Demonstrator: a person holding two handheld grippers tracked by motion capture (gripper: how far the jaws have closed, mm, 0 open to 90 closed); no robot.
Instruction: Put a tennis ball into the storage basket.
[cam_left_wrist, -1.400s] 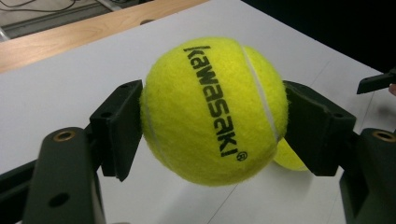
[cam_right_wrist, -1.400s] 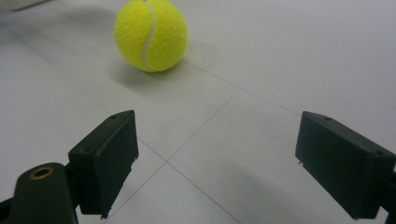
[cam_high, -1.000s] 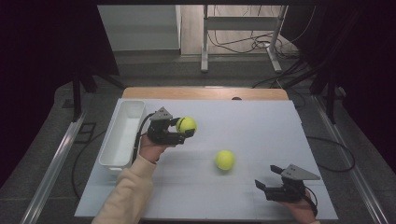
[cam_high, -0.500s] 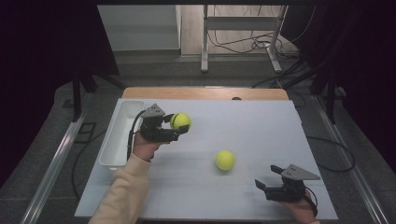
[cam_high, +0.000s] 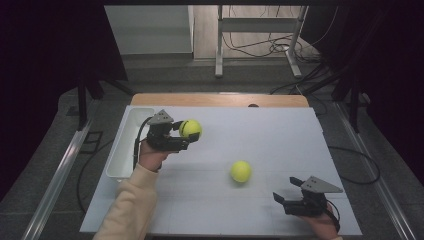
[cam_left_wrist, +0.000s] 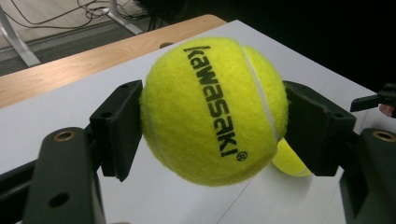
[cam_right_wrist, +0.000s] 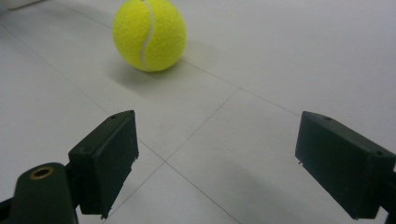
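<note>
My left gripper (cam_high: 188, 135) is shut on a yellow tennis ball (cam_high: 191, 127) and holds it above the white table, just right of the white bin (cam_high: 121, 150). In the left gripper view the ball (cam_left_wrist: 212, 112), printed "kawasaki", sits pressed between both black pads. A second yellow tennis ball (cam_high: 240, 171) lies free on the table near the middle; it also peeks out behind the held one (cam_left_wrist: 293, 163). My right gripper (cam_high: 286, 190) rests low at the front right, open and with nothing in it. Ahead of its spread jaws (cam_right_wrist: 229, 163) lies the free ball (cam_right_wrist: 149, 33).
The long white bin stands along the table's left edge. The white table (cam_high: 280, 135) has a wooden strip (cam_high: 215, 100) along its far edge. Beyond it are a metal stand and cables on the floor. A sleeve (cam_high: 130, 205) comes in from the bottom left.
My left gripper has shifted a little to the left, toward the bin, carrying the ball. The right gripper and the free ball have stayed put.
</note>
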